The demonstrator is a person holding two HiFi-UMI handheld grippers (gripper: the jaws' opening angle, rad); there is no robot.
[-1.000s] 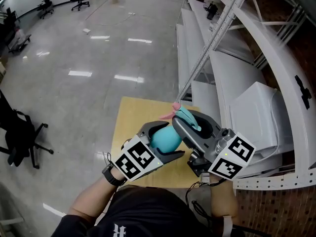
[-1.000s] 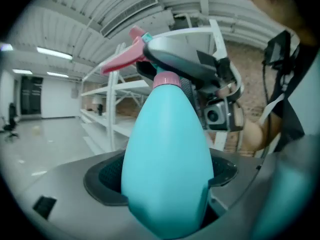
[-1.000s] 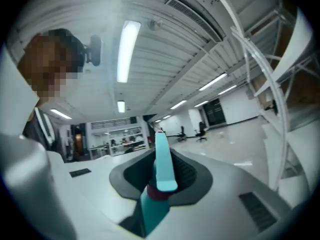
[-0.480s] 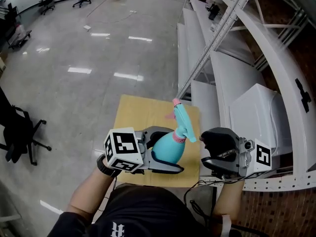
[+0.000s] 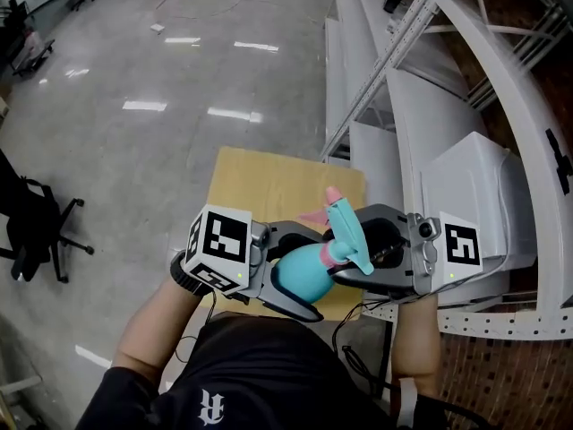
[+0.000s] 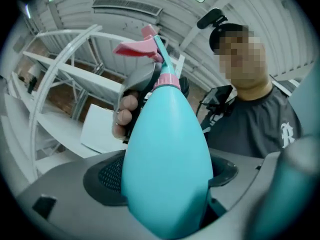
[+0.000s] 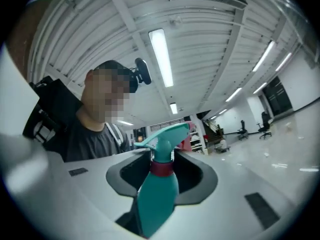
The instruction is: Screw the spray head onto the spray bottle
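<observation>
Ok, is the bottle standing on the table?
No, the left gripper clamps the bottle by its body and holds it tilted in the air over the near edge of the table.

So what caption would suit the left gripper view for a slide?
Left gripper clamps a turquoise spray bottle, its pink-triggered spray head rising before white shelving.

The teal egg-shaped spray bottle [image 5: 300,272] is leaning above the near end of the table [image 5: 243,182], its pink-triggered teal spray head [image 5: 348,230] sitting on a pink collar [image 5: 329,256].
</observation>
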